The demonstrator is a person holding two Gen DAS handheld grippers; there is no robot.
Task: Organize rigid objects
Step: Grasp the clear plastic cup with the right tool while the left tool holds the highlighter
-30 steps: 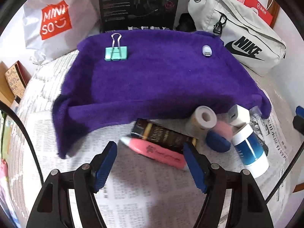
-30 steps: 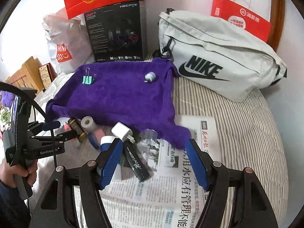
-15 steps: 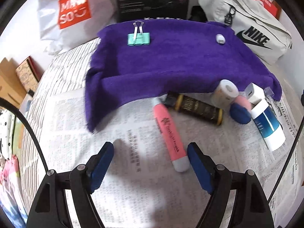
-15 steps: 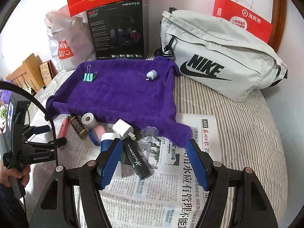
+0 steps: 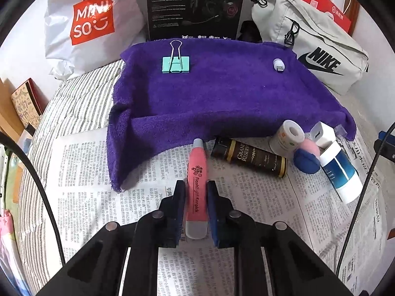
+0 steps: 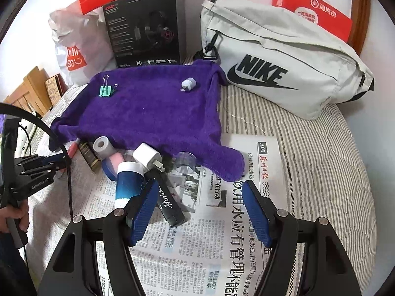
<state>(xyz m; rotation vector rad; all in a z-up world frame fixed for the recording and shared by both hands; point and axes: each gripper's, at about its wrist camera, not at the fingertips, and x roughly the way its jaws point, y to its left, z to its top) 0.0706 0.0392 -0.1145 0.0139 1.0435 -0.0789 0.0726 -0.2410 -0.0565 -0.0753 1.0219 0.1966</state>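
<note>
We see the left gripper [image 5: 196, 197], angled downward, its jaws just closed onto the pink pen [image 5: 196, 187] lettered "Flashlight Earpick", lying on Chinese newsprint [image 5: 81, 172] before the fuzzy purple towel [image 5: 222, 98]. The right gripper [image 6: 200, 209] hangs with jaws apart, empty, beside a black "Horizon" tube [image 6: 169, 203]. Behind: "NIKE" bag [image 6: 271, 56], "MINISO" bag [image 5: 91, 19].

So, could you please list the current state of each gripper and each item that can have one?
left gripper: shut on the pink pen, jaws just closed
pink pen: gripped, lying on the newspaper
right gripper: open, nothing between its jaws
binder clip: closed, handles up, lying on the purple towel
dark bottle: lying on its side
blue-and-white bottle: capped, lying on its side
</note>
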